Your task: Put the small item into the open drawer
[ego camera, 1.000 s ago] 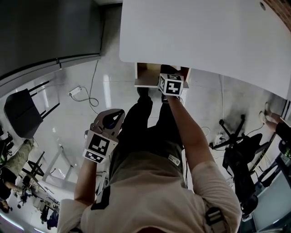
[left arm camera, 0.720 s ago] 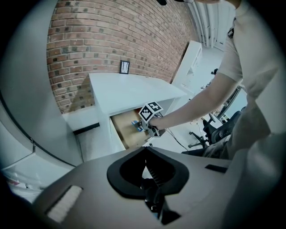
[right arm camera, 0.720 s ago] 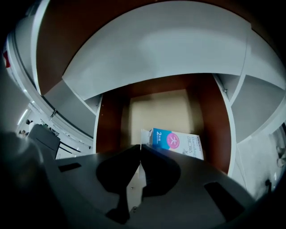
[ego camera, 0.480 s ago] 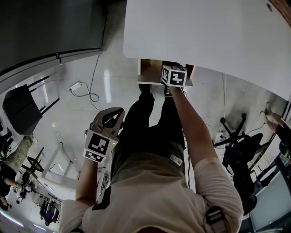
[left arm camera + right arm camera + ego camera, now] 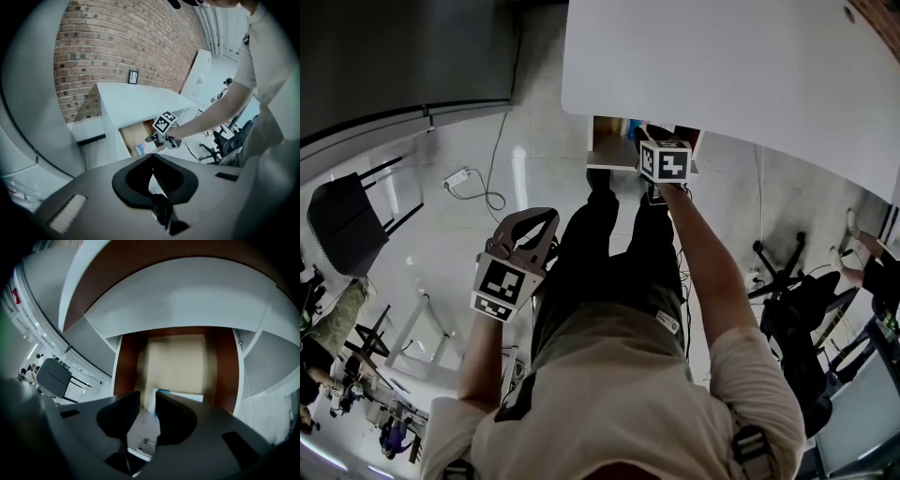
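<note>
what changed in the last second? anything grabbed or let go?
The right gripper was shut and its jaws are now opening, with nothing between them. A flat white-and-blue item lies on the floor of the drawer just beyond the jaws, apparently just released. Unchanged: the right gripper stays at the open drawer, and the left gripper still hangs shut and empty at the person's side.

No legible text or markings

Left tongs (image 5: 152, 161) closed, empty; beyond them, a bare arm (image 5: 211, 117) stretches to the open drawer (image 5: 133, 133) under the white tabletop (image 5: 136, 96).
</note>
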A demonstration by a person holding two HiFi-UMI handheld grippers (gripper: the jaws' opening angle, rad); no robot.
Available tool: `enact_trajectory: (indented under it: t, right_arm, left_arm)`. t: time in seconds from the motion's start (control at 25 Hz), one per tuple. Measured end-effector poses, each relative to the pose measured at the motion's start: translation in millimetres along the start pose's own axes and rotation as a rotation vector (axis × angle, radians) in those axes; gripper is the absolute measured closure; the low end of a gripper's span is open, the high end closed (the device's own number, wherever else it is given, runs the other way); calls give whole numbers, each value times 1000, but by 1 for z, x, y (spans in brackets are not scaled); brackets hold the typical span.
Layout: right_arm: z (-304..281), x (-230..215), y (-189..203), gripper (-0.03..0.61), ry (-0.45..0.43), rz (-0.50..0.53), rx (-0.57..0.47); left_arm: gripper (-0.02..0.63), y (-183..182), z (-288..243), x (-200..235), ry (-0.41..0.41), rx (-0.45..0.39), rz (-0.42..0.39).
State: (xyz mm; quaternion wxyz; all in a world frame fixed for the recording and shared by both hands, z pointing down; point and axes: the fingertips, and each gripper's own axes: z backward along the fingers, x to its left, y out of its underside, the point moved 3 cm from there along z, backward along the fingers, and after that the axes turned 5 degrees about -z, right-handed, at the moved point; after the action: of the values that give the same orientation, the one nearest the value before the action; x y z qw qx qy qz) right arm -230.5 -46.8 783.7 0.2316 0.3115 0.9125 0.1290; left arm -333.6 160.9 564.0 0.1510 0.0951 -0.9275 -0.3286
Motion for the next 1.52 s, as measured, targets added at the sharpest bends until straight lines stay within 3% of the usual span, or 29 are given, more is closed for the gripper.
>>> enact_trajectory:
  t: [0.12,0.32,0.52,0.84,1.04,1.16,1.32,1.52]
  right_arm:
    - [18,1,8,507,23,27,20]
    - [58,8,6,550,-7,-34,14]
    - [100,63,-9,568,-158,-97,-23]
    - [187,136,-41,572,-414,-63,-168]
    - [246,141,-57,572,-529,-41,-289]
    - [279,139,-63,572,-579,-27,-354]
    - [336,115,-61,572,-576,-8,-429]
    - [407,54,-67,572,-461,-24,-595]
  left_arm:
    - [609,-15,5,7,-22,-43,-17]
    - [609,-35,10,22,-62,-101,-55]
    - [609,-44,31,34,-80,-153,-69]
    - [609,-82,25,15,-29,-203,-152]
    - [609,-114,7,-17,31,-224,-226]
    - [609,-132,-5,-38,78,-238,-224]
    - [609,-161,-16,-88,149,-264,-175]
    - [609,-222,-42,-147,266,-336,-245]
